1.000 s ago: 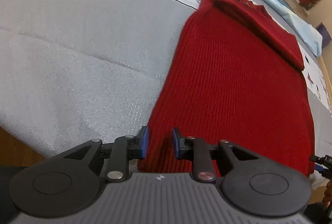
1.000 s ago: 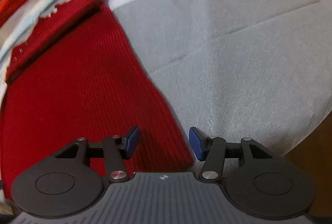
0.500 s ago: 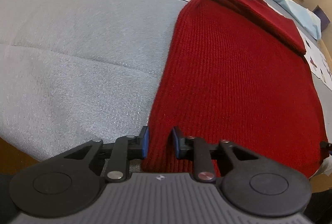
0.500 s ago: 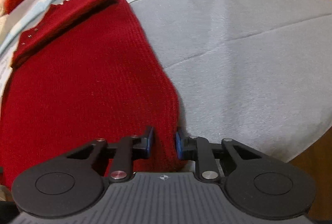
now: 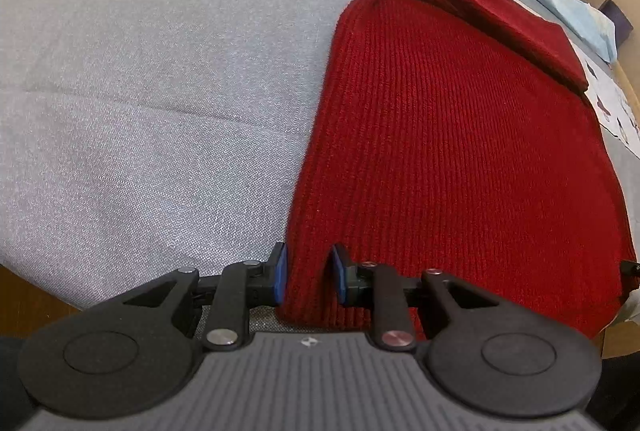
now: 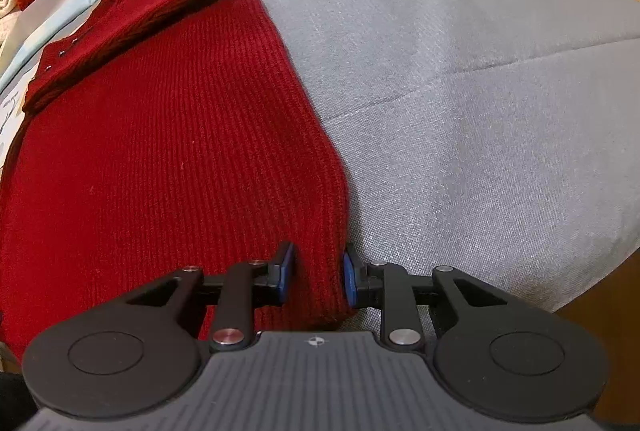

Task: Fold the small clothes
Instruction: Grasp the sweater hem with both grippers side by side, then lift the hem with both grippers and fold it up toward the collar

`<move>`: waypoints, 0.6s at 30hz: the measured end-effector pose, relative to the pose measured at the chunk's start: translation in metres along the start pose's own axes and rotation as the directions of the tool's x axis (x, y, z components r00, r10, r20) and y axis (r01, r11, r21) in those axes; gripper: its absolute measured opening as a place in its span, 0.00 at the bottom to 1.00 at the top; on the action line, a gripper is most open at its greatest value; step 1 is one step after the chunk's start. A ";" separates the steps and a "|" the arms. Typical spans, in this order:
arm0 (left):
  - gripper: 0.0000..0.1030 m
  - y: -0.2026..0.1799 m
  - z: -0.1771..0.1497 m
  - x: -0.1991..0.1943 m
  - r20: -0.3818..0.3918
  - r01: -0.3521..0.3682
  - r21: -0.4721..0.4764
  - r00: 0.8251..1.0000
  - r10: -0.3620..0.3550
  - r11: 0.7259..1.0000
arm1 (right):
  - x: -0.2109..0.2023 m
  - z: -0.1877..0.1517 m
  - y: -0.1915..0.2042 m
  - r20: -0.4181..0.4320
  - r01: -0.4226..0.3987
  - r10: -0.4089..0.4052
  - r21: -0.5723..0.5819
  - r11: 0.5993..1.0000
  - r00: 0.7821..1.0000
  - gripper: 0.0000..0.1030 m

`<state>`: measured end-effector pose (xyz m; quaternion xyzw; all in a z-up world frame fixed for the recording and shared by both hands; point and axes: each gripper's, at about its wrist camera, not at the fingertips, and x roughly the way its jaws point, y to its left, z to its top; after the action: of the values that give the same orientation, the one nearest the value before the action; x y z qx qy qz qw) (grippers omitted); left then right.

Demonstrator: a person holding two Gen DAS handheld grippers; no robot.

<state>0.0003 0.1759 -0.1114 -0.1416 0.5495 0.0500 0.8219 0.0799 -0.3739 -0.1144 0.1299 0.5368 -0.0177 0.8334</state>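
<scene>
Red sweater [image 5: 448, 151] flat on grey bench [image 5: 140, 111], sleeves folded across at 12 o'clock. Left hand-held gripper [image 5: 307, 274] and right hand-held gripper [image 6: 317, 278] each pinch a hem corner (apparently clamped), ready for lifting hem toward collar.

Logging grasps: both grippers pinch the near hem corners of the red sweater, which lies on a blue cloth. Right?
Not quite. The cloth under the red sweater is grey, as both wrist views show. The left gripper and right gripper do pinch its near hem corners.
</scene>
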 end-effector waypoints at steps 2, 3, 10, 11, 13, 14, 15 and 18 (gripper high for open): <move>0.25 0.000 0.000 0.000 0.000 -0.001 0.001 1.000 0.001 1.000 | 0.001 0.000 0.001 0.001 0.002 -0.002 -0.004 1.000 1.000 0.27; 0.25 0.000 0.000 0.000 0.000 -0.001 0.003 1.000 0.001 1.000 | 0.002 0.000 0.002 0.000 0.003 -0.003 -0.005 1.000 1.000 0.27; 0.24 -0.002 0.000 0.000 0.003 -0.008 0.021 1.000 0.008 1.000 | -0.001 -0.001 0.005 0.009 0.004 -0.004 -0.019 1.000 1.000 0.22; 0.23 -0.003 -0.001 0.000 0.005 -0.008 0.024 1.000 0.007 1.000 | -0.002 -0.001 0.005 0.016 -0.003 0.003 -0.015 1.000 1.000 0.21; 0.19 -0.004 -0.001 -0.001 0.007 -0.006 0.030 1.000 0.005 1.000 | -0.006 -0.001 0.004 0.029 -0.014 0.014 -0.006 1.000 0.999 0.20; 0.19 -0.005 -0.001 -0.001 0.007 -0.006 0.034 1.000 0.006 0.999 | -0.007 -0.001 0.003 0.033 -0.020 0.020 -0.002 1.000 0.999 0.20; 0.19 -0.005 -0.001 -0.001 0.008 -0.008 0.036 1.000 0.008 0.999 | -0.007 -0.002 0.002 0.033 -0.021 0.021 -0.001 1.000 0.999 0.20; 0.20 -0.003 -0.001 0.000 0.002 -0.004 0.022 1.000 0.004 1.000 | -0.002 -0.003 0.003 0.013 0.001 -0.001 -0.019 1.000 1.000 0.27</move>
<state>0.0002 0.1727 -0.1106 -0.1315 0.5496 0.0456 0.8238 0.0770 -0.3705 -0.1128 0.1215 0.5316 -0.0136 0.8381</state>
